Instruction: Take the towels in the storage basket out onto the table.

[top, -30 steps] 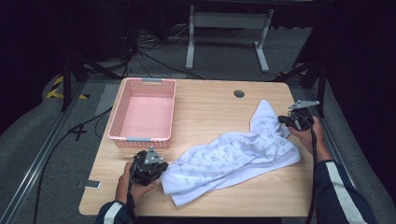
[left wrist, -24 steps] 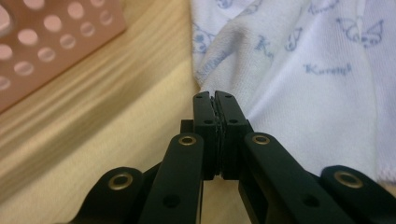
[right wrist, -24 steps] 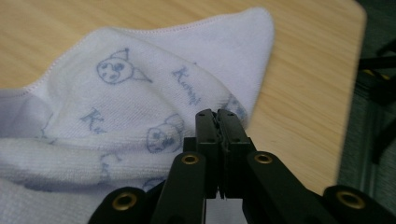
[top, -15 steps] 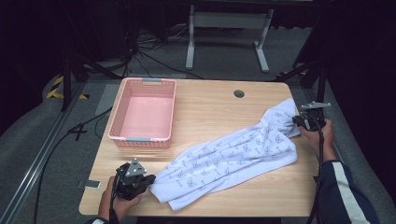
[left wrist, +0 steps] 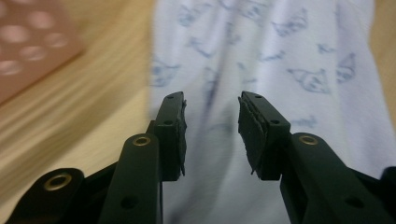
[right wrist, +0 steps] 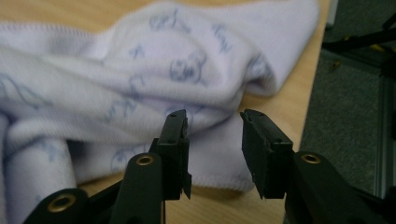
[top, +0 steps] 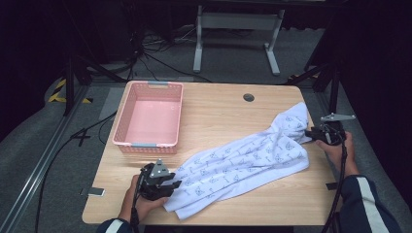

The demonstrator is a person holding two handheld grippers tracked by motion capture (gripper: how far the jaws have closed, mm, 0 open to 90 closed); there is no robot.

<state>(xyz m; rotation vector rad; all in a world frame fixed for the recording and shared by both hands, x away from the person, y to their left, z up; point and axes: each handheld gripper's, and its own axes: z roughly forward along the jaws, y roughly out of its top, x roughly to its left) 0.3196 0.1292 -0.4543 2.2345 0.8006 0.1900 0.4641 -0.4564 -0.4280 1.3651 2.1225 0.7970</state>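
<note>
A white towel [top: 243,162] with a blue print lies stretched in a diagonal strip across the wooden table [top: 218,107]. My left gripper [top: 176,181] sits at the towel's near left end. Its jaws have just been opening and stand apart over the towel [left wrist: 280,70], with the pads [left wrist: 180,135] pressing on nothing. My right gripper [top: 311,134] is at the far right end by the table's edge. Its jaws have also just been opening. The left gripper [left wrist: 211,109] and right gripper [right wrist: 212,123] are both open, and the towel's folded hem [right wrist: 177,70] lies just ahead of the right one.
An empty pink basket [top: 148,116] stands on the table's left half, just beyond the left gripper. A round cable hole [top: 248,97] sits near the far edge. The table's right edge [right wrist: 313,93] drops to grey floor close by the right gripper. A metal stand [top: 233,34] is behind the table.
The bunched towel has been drawn out into a long diagonal strip. The right gripper moved outward to the right; the left one swung out to the left, then came back toward the towel's end.
</note>
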